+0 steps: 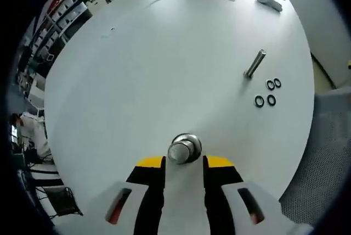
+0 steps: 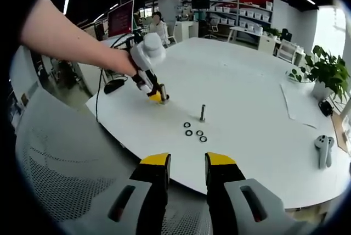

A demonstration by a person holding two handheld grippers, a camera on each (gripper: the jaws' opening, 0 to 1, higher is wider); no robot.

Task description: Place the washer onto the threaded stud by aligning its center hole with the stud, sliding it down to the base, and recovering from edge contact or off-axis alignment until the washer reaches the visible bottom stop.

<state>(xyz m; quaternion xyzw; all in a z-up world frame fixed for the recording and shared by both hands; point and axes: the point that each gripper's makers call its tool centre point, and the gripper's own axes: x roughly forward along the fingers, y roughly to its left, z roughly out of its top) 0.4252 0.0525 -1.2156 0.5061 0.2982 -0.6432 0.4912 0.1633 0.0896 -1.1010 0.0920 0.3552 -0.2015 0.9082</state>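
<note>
In the left gripper view, the left gripper (image 1: 184, 164) rests its yellow-tipped jaws on either side of 1 upright metal stud (image 1: 184, 149), seen from above with a round base collar; whether the jaws press it cannot be told. Farther across the round white table (image 1: 137, 70) lie 4 black washers (image 1: 265, 93) in a loose cluster, and just beyond them stands 1 second metal stud (image 1: 255, 63), tilted in this view. A white controller (image 1: 269, 0) lies near the far edge. In the right gripper view, the right gripper (image 2: 187, 164) hangs released above the near table edge, jaws apart and holding nothing, over a mesh chair (image 2: 66, 152).
</note>
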